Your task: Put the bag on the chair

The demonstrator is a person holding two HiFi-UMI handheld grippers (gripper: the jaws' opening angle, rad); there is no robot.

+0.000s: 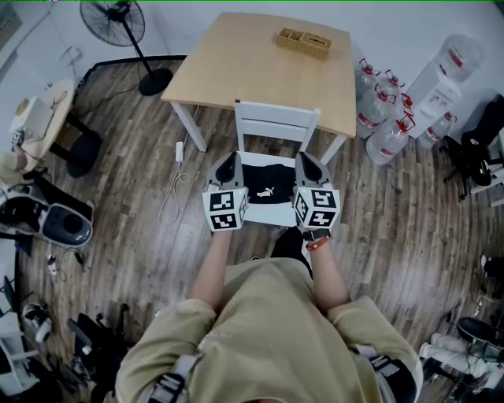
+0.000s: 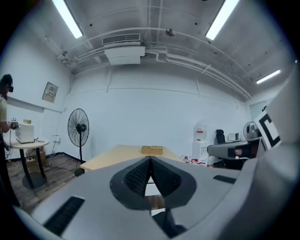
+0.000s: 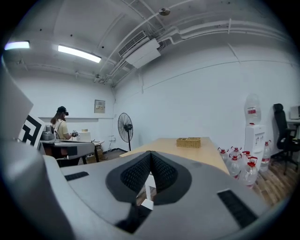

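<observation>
White chair bears black bag, edges hidden.

This is looking like an office-style lab room, arranged around a pale wooden tabletop. Seen from the head view, a pedestal fan is standing off its left corner, while a water dispenser and refill bottles are crowding its right side, with a black office chair sitting farther right. Above it, strip lights are glowing beside an air-conditioning unit, and beyond the fan a person is working at a round side table.
</observation>
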